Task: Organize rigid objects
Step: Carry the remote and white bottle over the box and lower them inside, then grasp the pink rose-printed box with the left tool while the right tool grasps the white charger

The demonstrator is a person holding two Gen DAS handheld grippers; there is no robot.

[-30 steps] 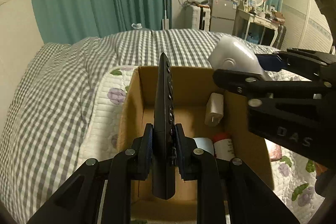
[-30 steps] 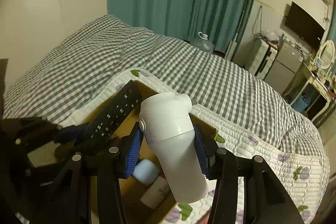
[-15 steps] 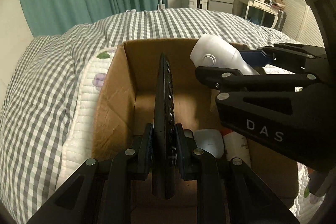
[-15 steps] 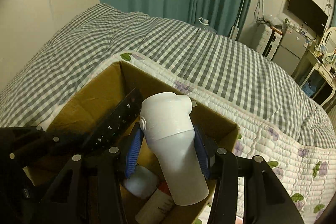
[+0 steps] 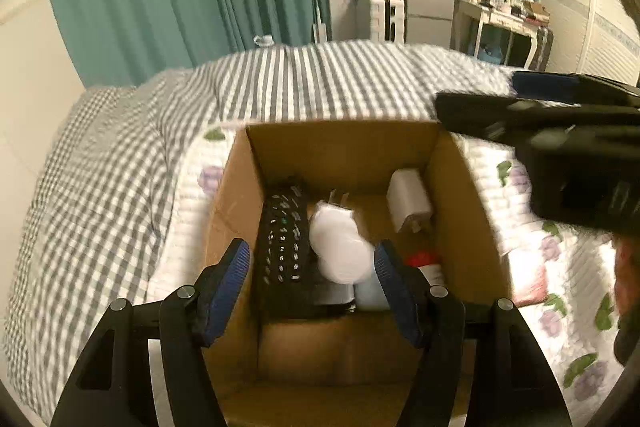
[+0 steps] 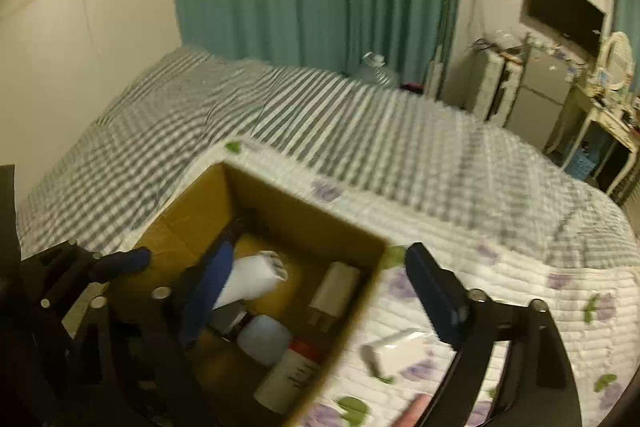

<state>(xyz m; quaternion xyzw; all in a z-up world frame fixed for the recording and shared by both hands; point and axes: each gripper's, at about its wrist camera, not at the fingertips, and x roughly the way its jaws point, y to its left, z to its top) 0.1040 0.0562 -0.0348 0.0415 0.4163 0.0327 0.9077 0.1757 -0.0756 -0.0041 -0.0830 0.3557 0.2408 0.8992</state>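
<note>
Dim, warm indoor light; both views are motion-blurred, the bed (image 5: 304, 83) checks smeared. Fisheye bends the edges, corners black. Box (image 5: 340, 151) interior shadowed.

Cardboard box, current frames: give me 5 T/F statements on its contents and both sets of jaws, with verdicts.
1. The black remote lies inside the cardboard box. True.
2. The left gripper is shut on the remote. False: its jaws stand open and empty above the box.
3. The white bottle-shaped object lies in the box beside the remote. True.
4. The right gripper holds the white object. False: its jaws are open with nothing between them.
5. A small white block lies on the floral quilt outside the box. True.
</note>
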